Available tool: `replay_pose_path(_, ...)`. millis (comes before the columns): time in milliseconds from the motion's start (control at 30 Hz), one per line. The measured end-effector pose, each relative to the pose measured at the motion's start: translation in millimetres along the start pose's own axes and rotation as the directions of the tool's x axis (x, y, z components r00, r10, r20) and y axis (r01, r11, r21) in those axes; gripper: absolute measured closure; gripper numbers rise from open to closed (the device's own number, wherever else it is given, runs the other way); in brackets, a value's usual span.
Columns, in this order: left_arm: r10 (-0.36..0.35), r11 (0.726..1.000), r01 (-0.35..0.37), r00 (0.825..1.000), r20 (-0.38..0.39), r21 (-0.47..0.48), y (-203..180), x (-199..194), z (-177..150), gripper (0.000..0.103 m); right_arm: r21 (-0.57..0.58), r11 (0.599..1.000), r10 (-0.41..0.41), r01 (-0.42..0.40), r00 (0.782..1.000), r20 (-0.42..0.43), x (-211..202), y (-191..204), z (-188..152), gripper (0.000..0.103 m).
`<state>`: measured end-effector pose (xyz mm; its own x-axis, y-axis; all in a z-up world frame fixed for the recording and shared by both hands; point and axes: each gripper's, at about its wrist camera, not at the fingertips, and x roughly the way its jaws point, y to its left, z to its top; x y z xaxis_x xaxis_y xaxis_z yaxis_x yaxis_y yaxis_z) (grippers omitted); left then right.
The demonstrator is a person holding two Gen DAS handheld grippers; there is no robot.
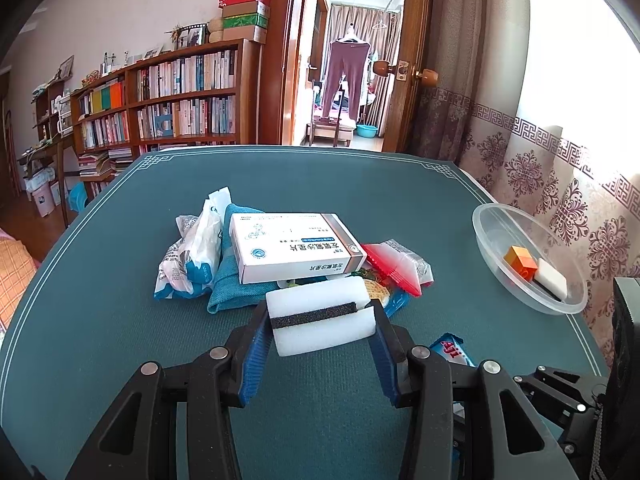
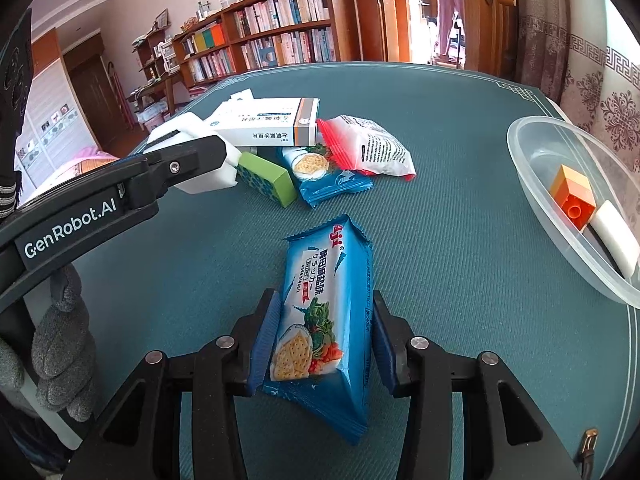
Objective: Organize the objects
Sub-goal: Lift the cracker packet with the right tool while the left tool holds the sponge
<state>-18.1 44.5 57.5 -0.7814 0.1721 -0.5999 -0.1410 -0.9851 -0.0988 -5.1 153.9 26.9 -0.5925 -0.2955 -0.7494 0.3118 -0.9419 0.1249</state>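
Note:
My left gripper (image 1: 320, 320) is shut on a white sponge with a black stripe (image 1: 320, 320), held just above the table in front of a pile. The pile holds a white medicine box (image 1: 296, 246), a teal cloth (image 1: 232, 280), a white-blue packet (image 1: 192, 256), a red-white packet (image 1: 396, 264) and a green block (image 2: 266, 178). My right gripper (image 2: 320, 328) is shut on a blue cracker packet (image 2: 324, 320). The left gripper with the sponge also shows in the right wrist view (image 2: 188, 160).
A clear plastic bowl (image 1: 492, 220) at the table's right edge holds an orange brick (image 1: 520, 262) and a white block (image 1: 552, 278); it also shows in the right wrist view (image 2: 532, 184). A second blue cracker packet (image 2: 332, 178) lies by the pile. Curtains hang right, bookshelves stand behind.

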Motion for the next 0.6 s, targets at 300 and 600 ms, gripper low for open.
replay_pose_path(300, 0.001, 1.0, -0.001, 1.0, -0.002, 0.002, -2, -1, -1, 0.054, -0.015, 1.0, -0.003, 0.003, 1.0, 0.001, -2, 3, -1, 0.051)
replay_pose_path(600, 0.003, 1.0, -0.003, 1.0, -0.007, 0.004, -3, -1, -2, 0.054, -0.068, 0.995, -0.076, 0.076, 0.997, 0.011, -4, 11, -4, 0.057)
